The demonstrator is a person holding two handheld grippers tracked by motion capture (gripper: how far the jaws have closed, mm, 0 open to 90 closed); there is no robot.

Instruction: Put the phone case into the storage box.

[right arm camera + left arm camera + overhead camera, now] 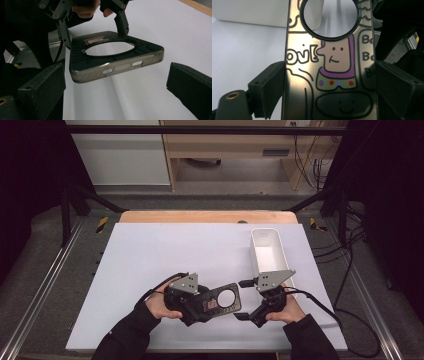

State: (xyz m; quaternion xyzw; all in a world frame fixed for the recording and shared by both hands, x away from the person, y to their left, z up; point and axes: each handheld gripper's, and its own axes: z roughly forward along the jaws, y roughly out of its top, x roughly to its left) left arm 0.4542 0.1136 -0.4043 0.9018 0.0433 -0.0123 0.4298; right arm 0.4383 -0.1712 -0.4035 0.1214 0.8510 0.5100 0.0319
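A lab recording bay: black-curtained metal frame, white work board, loose cables behind.

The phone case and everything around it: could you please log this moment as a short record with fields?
held item: phone case, dark, with a round cut-out and cartoon print
holder: left claw, jaws shut on the case's sides
case position: lifted off the white table surface, cut-out end pointing toward the right claw
right claw: open, jaws apart on either side of the case's end, not touching it
other item: white bin, on the table beyond the right claw
bin contents: nothing seen inside
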